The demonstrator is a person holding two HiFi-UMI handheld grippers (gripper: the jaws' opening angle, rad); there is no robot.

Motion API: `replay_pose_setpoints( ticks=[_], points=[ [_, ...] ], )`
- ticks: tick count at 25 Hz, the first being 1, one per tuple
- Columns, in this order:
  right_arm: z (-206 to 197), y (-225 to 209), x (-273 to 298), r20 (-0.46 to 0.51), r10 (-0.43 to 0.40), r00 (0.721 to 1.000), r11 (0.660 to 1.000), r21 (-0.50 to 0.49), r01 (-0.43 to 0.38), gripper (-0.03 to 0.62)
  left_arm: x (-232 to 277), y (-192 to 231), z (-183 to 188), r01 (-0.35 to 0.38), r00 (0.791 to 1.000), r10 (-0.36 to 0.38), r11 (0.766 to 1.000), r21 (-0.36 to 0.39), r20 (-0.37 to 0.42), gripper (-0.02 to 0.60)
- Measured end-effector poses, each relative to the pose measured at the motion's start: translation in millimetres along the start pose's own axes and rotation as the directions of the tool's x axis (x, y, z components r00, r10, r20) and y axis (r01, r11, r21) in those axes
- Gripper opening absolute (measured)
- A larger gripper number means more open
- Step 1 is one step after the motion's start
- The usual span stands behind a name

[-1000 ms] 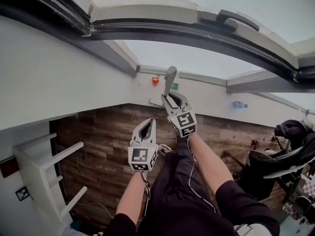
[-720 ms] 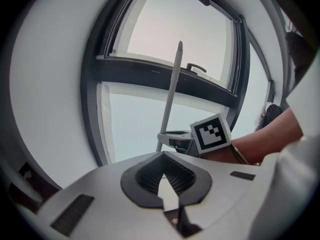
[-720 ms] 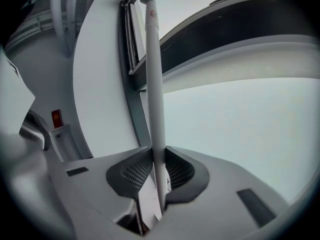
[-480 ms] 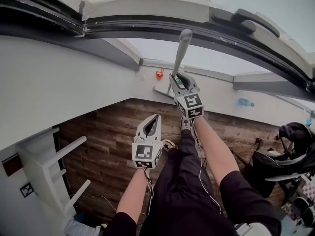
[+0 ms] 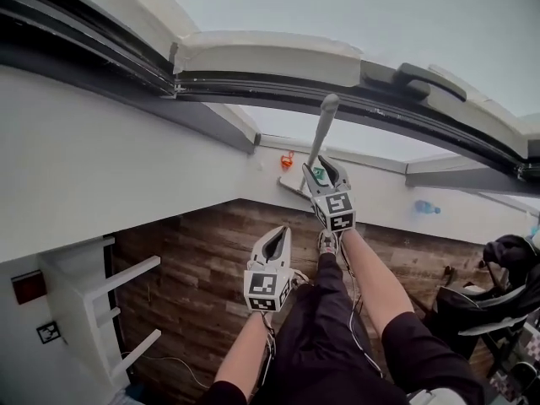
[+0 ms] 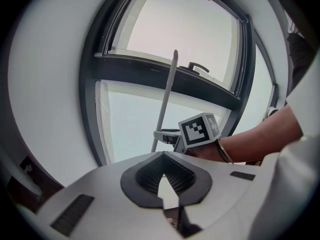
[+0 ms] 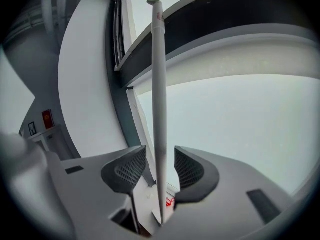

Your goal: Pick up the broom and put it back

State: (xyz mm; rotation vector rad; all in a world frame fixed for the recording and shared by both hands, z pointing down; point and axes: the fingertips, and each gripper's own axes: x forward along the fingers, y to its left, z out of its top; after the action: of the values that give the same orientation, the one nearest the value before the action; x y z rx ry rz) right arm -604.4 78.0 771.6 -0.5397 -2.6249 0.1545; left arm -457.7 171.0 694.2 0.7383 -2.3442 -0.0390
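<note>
The broom's long pale grey handle (image 5: 321,133) stands nearly upright in front of the dark window frame (image 5: 278,91). In the left gripper view the handle (image 6: 165,101) rises beside the right gripper's marker cube (image 6: 200,129). My right gripper (image 5: 325,165) is around its lower part. In the right gripper view the handle (image 7: 159,109) runs between the pads (image 7: 127,171) with a gap on each side: the right gripper (image 7: 160,166) has just been opening and is now open. My left gripper (image 5: 277,234) hangs lower and to the left, shut and empty (image 6: 164,176). The broom's head is hidden.
A white wall and sill (image 5: 380,184) run below the window. An orange object (image 5: 288,160) and a blue bottle (image 5: 426,207) sit at the wall. A white shelf unit (image 5: 93,294) stands left and a black chair (image 5: 498,294) right, on the wooden floor (image 5: 194,268).
The right gripper carried the handle closer to the window frame and the handle stood up straighter. Its jaws have come off the handle. The left gripper barely moved.
</note>
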Motion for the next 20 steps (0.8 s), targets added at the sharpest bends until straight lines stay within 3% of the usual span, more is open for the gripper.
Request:
replay_pose_setpoints(
  ticks=[6, 10, 13, 16, 20],
  points=[
    [9.6, -1.6, -35.9, 0.000, -0.063, 0.998, 0.998, 0.015, 0.063, 0.176, -19.0, 1.9, 7.5, -0.034, 0.999, 0.035, 0.999, -0.025, 0.020, 0.000],
    [10.8, 14.8, -89.7, -0.016, -0.086, 0.996, 0.996, 0.003, 0.087, 0.168, -36.0, -4.3, 9.3, -0.059, 0.997, 0.064, 0.993, -0.098, 0.043, 0.000],
    [25.2, 45.3, -139.9, 0.003, -0.074, 0.997, 0.997, -0.019, 0.074, 0.032, -53.5, -17.9, 11.0, -0.040, 0.997, 0.048, 0.992, -0.116, 0.062, 0.000],
    [58.7, 82.7, -182.7, 0.075, -0.045, 0.996, 0.994, -0.092, 0.052, 0.021, -71.4, -30.2, 29.4, -0.023, 0.993, 0.035, 0.994, -0.103, 0.116, 0.000],
    [89.9, 117.7, -231.6, 0.142, -0.022, 0.990, 0.996, -0.081, 0.033, 0.021, -97.5, -49.8, 52.5, -0.003, 0.983, 0.019, 0.996, -0.089, 0.182, 0.000]
  ],
)
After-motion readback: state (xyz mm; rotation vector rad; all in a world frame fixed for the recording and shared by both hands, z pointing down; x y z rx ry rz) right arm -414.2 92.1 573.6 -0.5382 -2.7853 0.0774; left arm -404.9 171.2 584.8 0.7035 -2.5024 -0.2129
